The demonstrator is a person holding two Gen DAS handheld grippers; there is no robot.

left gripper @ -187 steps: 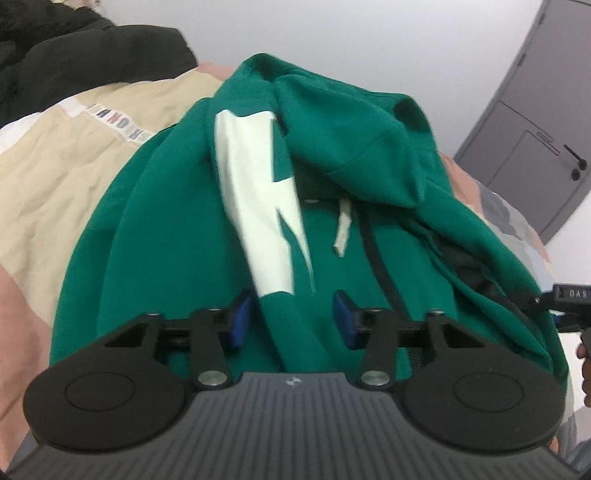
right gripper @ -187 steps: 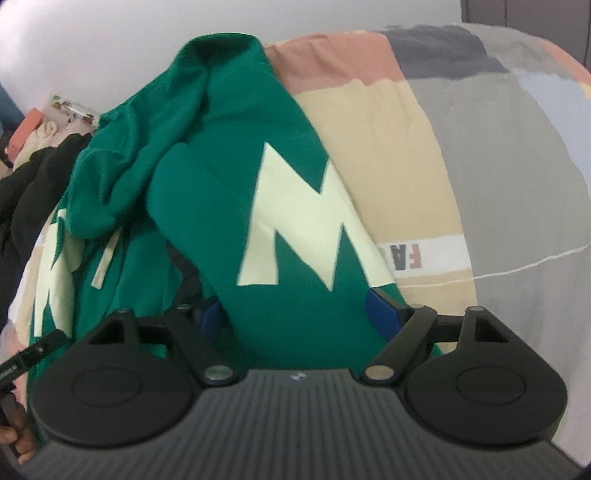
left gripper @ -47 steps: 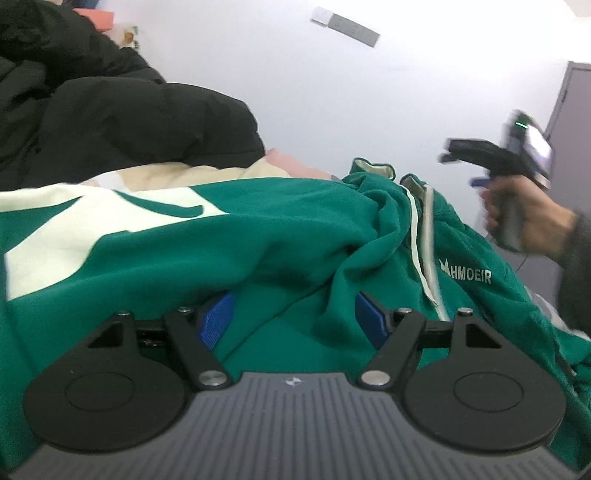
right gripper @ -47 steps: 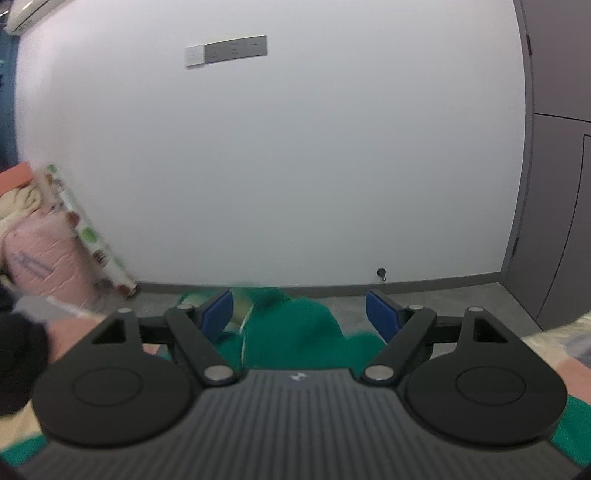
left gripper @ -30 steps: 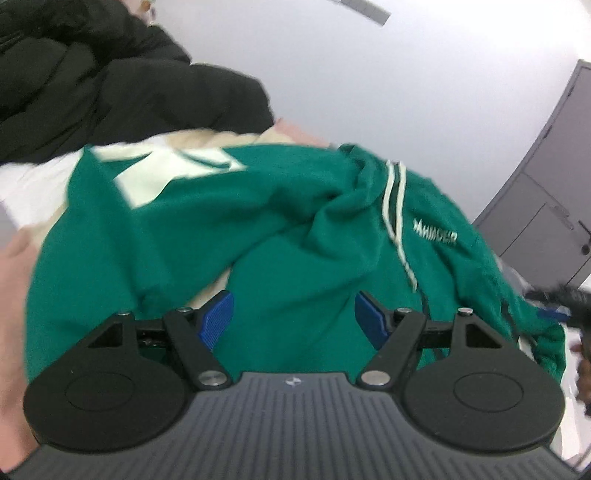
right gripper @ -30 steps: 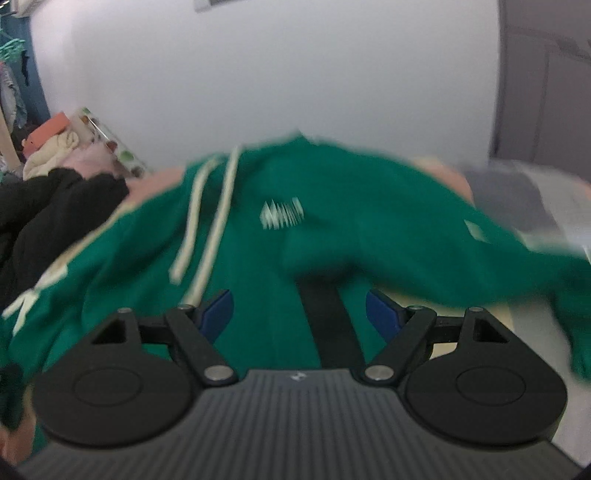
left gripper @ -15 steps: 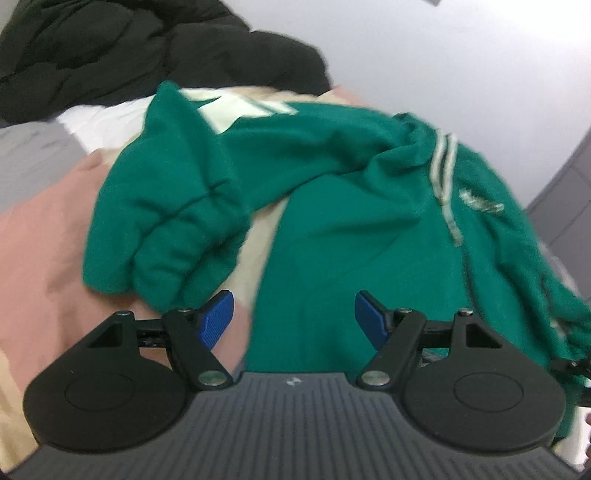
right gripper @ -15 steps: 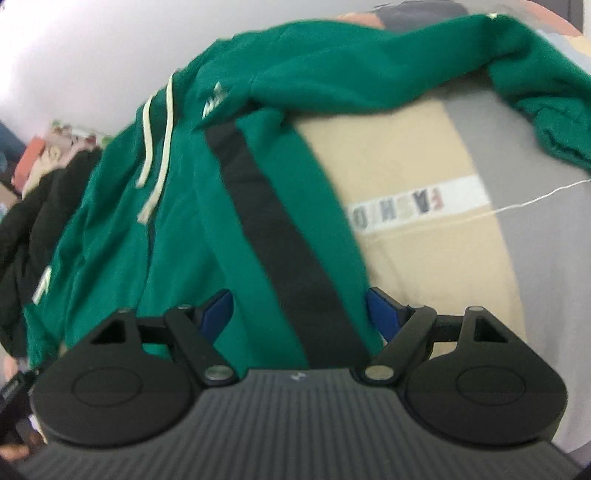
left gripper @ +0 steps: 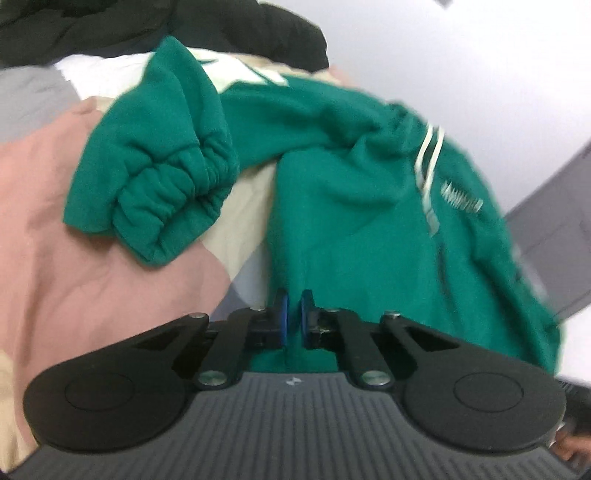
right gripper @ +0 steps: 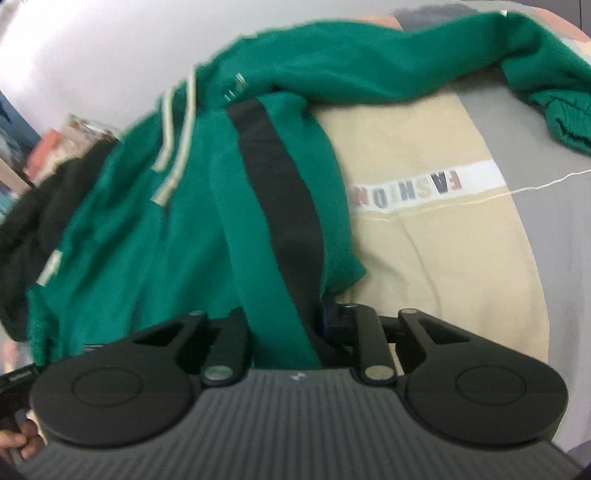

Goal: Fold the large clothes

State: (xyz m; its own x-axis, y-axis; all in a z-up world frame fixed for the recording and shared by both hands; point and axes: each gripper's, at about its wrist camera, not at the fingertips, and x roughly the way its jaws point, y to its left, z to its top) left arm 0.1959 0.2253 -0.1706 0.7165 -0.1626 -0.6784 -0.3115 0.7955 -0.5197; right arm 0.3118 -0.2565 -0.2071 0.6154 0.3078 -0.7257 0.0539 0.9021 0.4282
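A green hoodie (left gripper: 362, 206) with pale drawstrings lies spread front-up on the bed. It also shows in the right wrist view (right gripper: 155, 229), with a black zipper band (right gripper: 284, 206) down its front. One sleeve (left gripper: 159, 177) lies bunched at the left, the other sleeve (right gripper: 546, 81) stretches to the far right. My left gripper (left gripper: 291, 317) is shut on the hoodie's bottom hem. My right gripper (right gripper: 291, 325) is shut on the hem by the black band; cloth hides its pads.
The bed cover (left gripper: 92, 288) is patchwork pink, beige and grey, with a "FASHION" strip (right gripper: 410, 188). A black coat (left gripper: 147, 26) is piled at the back. A grey door (left gripper: 554, 236) stands at the right.
Both grippers have closed on the hoodie's bottom hem; half a second ago both stood open over it. Before that the hoodie was flung out flat onto the bed.
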